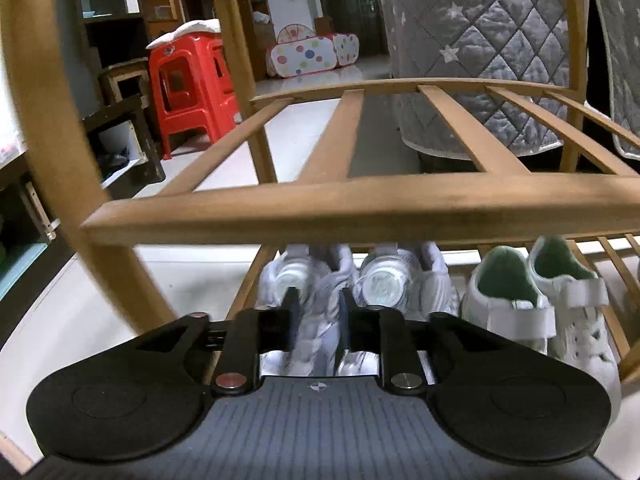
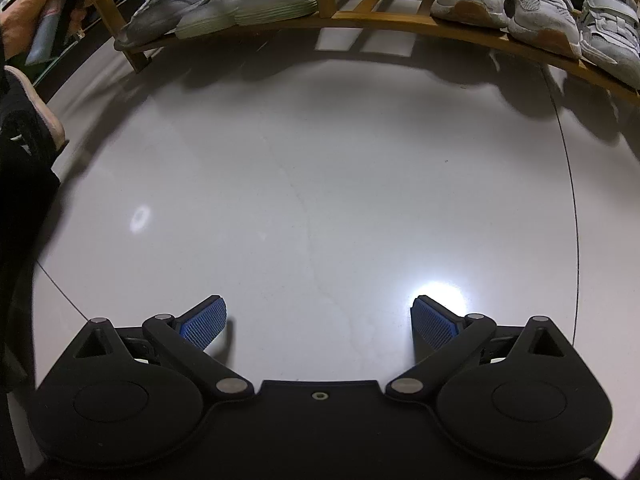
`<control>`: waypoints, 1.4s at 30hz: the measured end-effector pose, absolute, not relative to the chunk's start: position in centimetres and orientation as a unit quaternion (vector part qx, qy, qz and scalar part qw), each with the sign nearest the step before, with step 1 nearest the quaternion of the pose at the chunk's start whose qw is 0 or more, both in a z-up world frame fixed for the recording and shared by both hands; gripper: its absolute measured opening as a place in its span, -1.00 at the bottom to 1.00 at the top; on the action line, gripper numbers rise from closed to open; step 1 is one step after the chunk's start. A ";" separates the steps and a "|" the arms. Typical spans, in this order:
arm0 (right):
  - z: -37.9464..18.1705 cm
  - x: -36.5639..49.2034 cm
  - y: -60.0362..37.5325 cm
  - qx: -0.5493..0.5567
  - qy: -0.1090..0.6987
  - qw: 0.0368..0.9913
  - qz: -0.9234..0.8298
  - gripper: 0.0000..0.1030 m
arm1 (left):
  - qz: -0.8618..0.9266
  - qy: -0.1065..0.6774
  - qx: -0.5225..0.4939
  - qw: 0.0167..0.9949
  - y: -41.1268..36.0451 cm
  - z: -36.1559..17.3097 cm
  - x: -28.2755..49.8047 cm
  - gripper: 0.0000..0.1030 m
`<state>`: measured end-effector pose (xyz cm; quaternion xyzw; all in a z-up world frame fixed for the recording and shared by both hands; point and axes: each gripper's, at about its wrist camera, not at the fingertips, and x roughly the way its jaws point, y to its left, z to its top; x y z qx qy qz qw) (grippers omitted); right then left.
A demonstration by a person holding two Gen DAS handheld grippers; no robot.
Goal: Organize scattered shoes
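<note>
Pale sneakers (image 1: 320,300) pinched inside left claw (image 1: 318,308).

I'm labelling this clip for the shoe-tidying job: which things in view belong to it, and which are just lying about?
Part of the job:
- left gripper, shut on the lavender sneaker
- right gripper, open over bare floor
- wooden shoe rack
- white strap shoes

Just lying about:
- red plastic stool
- polka-dot play tent
- grey quilted cover

The bare floor (image 2: 320,200) before the shoe rack (image 2: 400,20) is open, while the rack's front rail (image 1: 360,208) crosses low over the white shoes (image 1: 540,304) on the shelf below, leaving a narrow gap above them.
</note>
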<state>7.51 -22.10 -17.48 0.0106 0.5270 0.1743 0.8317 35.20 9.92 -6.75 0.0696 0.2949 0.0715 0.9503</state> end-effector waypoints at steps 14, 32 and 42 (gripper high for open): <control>-17.0 7.3 -22.0 0.011 0.520 0.834 0.184 0.95 | 0.020 0.380 0.113 0.918 10.5 -8.9 28.5 -0.36; -15.8 6.8 -22.9 0.016 0.504 0.847 0.168 0.95 | 0.055 0.376 0.099 0.920 12.7 -5.5 23.2 0.06; -9.5 3.7 -28.7 0.043 0.457 0.883 0.092 0.95 | 0.095 0.305 0.070 0.945 17.0 4.2 11.9 0.42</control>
